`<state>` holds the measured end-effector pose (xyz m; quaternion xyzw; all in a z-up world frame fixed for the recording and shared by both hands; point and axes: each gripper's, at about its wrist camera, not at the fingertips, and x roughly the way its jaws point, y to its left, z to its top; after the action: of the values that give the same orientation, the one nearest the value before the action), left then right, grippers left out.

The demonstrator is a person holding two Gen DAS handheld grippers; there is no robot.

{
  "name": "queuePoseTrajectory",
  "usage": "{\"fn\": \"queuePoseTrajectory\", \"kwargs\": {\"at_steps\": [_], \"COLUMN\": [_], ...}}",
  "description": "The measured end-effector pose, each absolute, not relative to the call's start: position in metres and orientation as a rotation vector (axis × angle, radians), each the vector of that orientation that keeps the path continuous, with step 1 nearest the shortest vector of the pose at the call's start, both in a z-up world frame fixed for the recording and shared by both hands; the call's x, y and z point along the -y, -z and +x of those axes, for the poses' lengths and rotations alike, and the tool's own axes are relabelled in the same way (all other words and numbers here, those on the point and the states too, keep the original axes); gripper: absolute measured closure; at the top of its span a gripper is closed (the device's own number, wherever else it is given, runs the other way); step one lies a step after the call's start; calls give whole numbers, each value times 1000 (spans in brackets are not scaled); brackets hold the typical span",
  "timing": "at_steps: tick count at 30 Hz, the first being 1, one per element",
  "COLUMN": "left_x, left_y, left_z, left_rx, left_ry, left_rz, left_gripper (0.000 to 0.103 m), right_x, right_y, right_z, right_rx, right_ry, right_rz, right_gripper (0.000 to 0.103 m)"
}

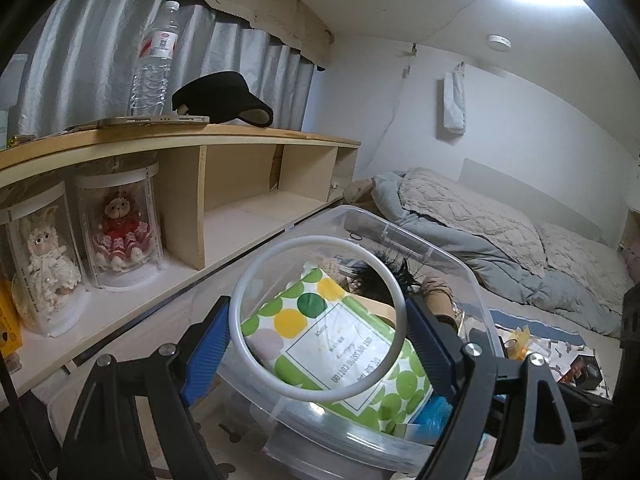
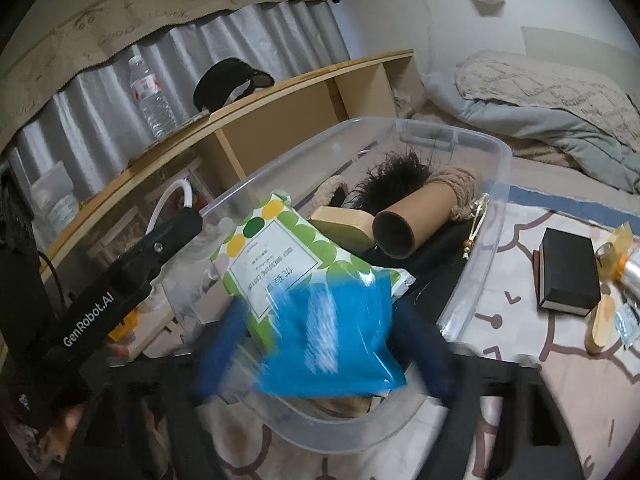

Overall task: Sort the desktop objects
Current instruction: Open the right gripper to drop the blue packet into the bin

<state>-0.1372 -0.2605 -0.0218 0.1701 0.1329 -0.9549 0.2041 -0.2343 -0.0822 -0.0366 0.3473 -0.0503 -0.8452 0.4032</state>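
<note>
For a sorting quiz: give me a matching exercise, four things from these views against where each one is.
Things:
1. white ring
2. cardboard tube
3. water bottle
4. black box

Places:
A. on top of the wooden shelf
B. lying inside the clear bin
C. between the left claw's fingers
D. on the patterned cloth, outside the bin

Pairs: 1-C, 2-B, 3-A, 4-D

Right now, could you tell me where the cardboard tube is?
In the right wrist view, the cardboard tube lies inside the clear plastic bin, toward its far right side, between the wooden block and the coil of rope.
</note>
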Motion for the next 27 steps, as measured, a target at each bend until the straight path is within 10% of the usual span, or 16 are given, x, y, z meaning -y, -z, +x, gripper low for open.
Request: {"fn": "queuePoseTrajectory", "kwargs": {"at_steps": [8,11,15,27], "left_x": [262,262,262,276], "left_y": [26,26,25,26], "left_z": [-141,-142,-142,-136], "left_rx": [-397,-402,-398,-420], "left_ry": [2675,2682,2680,2642], "left_rz": [490,491,490,470], "left_gripper": [18,18,18,18], "right_x": [61,56,67,145], "right_y": [24,19,27,46], "right_z": [-230,-231,-239,-262], "right_rx": [165,193,196,-255], "right_ry": [2179,2156,2005,1741], "right_rz": [824,823,947,1451], "right_gripper": [8,48,72,77]}}
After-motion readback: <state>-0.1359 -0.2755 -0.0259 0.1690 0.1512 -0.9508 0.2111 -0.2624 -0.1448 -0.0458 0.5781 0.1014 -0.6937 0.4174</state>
